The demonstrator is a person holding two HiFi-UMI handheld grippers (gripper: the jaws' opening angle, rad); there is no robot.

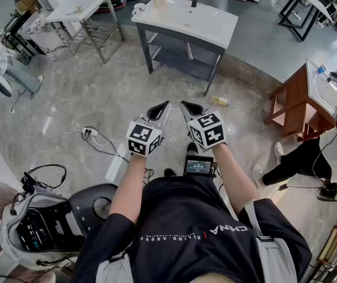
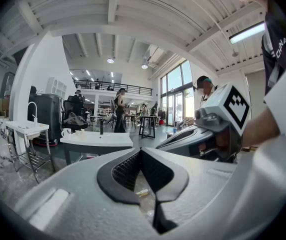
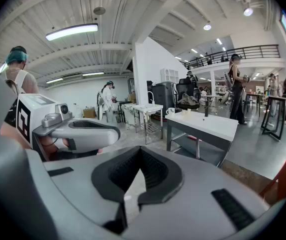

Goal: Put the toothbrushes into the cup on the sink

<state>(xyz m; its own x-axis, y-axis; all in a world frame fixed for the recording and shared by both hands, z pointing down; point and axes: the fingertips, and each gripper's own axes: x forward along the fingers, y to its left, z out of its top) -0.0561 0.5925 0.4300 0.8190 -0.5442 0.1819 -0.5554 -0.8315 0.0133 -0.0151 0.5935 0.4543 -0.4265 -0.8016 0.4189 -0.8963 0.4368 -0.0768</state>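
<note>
The grey left gripper [image 1: 162, 106] and the grey right gripper [image 1: 186, 106] are both closed on nothing. Well ahead of them, a small white cup [image 1: 139, 8] stands at the left end of the white rectangular sink [image 1: 186, 19]. What is inside the cup is too small to tell.

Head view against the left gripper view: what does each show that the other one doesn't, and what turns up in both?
Only the head view: the person's black shirt, a small screen at the waist, a grey bag at the lower left. Only the left gripper view: the beamed ceiling, a balcony, tall windows. Both: the white sink with its mug, plus the left claw and right claw, shut and empty.
</note>
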